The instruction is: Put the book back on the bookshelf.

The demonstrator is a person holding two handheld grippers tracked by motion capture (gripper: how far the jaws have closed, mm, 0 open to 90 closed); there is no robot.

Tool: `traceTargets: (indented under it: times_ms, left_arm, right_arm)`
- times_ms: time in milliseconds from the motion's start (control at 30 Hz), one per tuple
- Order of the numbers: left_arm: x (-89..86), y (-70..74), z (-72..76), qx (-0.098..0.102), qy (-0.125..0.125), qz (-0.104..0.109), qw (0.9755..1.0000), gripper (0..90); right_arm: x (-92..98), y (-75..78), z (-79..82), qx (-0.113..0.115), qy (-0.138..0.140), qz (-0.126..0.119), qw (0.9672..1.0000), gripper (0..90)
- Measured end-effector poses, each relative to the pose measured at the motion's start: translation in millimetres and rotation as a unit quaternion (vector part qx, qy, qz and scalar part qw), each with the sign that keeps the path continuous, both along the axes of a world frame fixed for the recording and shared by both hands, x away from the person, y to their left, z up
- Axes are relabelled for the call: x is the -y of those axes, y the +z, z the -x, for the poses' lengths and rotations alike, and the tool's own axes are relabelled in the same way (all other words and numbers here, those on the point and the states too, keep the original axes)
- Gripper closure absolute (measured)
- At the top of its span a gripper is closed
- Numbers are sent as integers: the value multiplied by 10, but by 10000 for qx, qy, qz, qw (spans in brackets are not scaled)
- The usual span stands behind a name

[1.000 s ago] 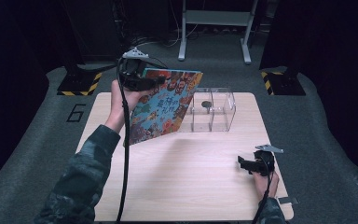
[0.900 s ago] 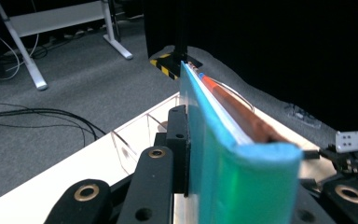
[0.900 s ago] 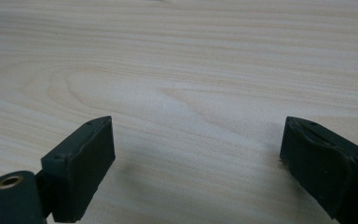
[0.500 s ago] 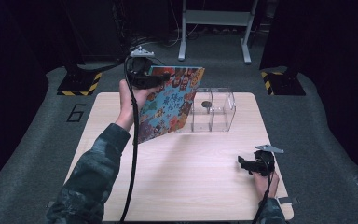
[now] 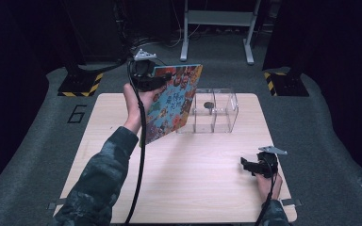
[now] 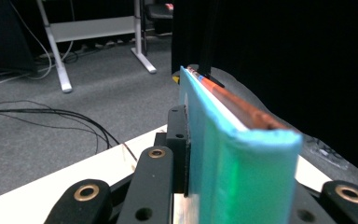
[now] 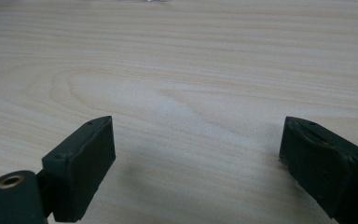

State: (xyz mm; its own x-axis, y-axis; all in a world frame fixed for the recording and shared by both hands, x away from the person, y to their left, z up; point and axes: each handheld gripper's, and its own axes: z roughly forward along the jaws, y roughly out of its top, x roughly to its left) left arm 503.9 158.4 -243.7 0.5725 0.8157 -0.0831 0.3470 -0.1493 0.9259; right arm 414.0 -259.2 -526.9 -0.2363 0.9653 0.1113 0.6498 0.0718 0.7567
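Two grippers are working over the tabletop: the left gripper is clamping a colourful book, holding it raised and tilted beside the clear box, while the right gripper is resting low, jaws spread wide, near the tabletop's front right corner.

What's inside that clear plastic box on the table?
The clear box has at least two compartments, and a small dark round object shows in one. What it is can't be told. The colourful book, held by the left gripper, covers the box's left end.
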Motion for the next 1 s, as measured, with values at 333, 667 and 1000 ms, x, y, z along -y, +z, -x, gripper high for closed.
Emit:
traceTargets:
  times_ms: [333,667,1000]
  left_arm:
    - [40,-182,-17,122,254,146,9995,804]
    - [30,-451,36,337,367,389,9980,803]
    - [-94,-624,229,256,216,468,9983,799]
  right_arm:
    - [-3,2,7,-15,5,-23,10000,99]
    - [-18,1,7,2,29,21,10000,100]
    - [-30,0,1,-31,77,118,9999,106]
